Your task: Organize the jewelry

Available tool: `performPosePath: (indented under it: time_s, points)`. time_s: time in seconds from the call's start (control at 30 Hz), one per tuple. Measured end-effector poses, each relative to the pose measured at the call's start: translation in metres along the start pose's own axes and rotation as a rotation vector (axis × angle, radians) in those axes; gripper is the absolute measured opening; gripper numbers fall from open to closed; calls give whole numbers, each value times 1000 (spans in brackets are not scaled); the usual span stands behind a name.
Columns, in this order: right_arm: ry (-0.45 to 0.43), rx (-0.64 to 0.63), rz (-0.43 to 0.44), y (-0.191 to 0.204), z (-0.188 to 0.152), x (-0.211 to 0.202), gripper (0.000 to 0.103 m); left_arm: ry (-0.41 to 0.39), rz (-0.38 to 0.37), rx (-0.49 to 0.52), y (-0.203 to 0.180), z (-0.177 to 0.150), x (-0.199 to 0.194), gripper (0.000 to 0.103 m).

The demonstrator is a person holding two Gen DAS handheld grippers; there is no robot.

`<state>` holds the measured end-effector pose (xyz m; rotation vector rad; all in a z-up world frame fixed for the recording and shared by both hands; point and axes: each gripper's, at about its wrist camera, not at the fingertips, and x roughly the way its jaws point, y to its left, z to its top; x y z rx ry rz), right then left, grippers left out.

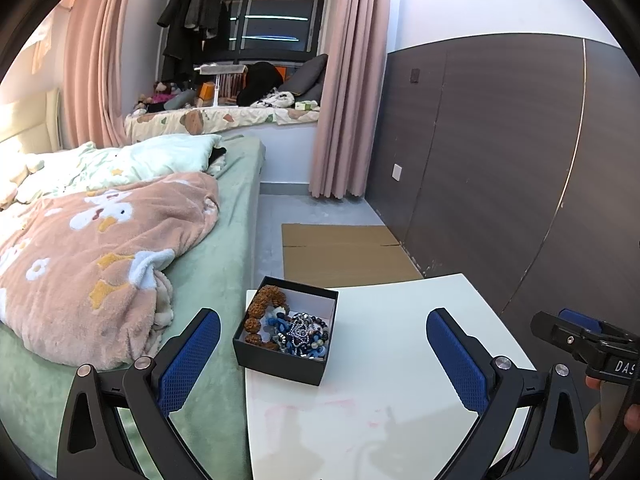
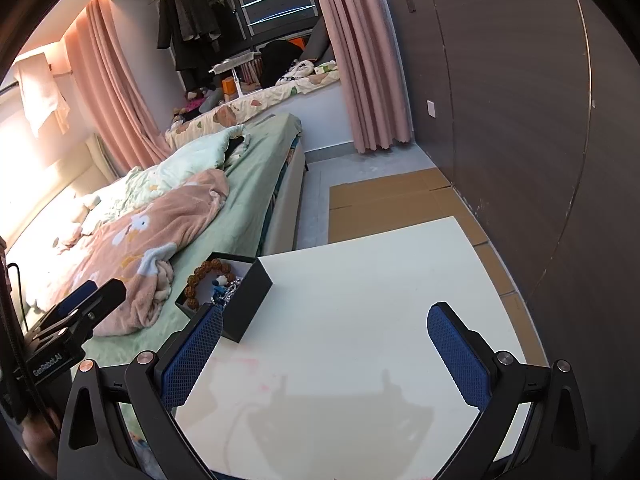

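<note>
Left wrist view: left gripper (image 1: 323,356) held with fingers spread wide, empty. Black box (image 1: 286,330) of beaded jewelry (image 1: 298,334) seen at the white table (image 1: 400,360) corner nearest the bed (image 1: 120,240).

Right wrist view: right gripper (image 2: 325,354) likewise spread wide, empty, over bare tabletop; box seen beyond its left finger.

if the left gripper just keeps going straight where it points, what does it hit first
Probably the black box of jewelry on the white table. It sits just ahead between the open fingers, slightly left of centre; depth is unclear.
</note>
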<state>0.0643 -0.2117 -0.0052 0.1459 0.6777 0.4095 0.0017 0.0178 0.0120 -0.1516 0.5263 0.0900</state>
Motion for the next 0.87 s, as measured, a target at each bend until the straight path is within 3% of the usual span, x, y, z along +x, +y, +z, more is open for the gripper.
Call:
performPosePath:
  time_s: [0.43,0.67,0.87]
  points:
    - [2,2,-1,0,0,0,103,-11,16,7,1,0,0,103]
    - [2,2,0,-1,0,0,103,-60,52,60,-6,1,-4,103]
    - [14,9,-4,-2,-4,5,103,-54,34,70,-5,2,0,103]
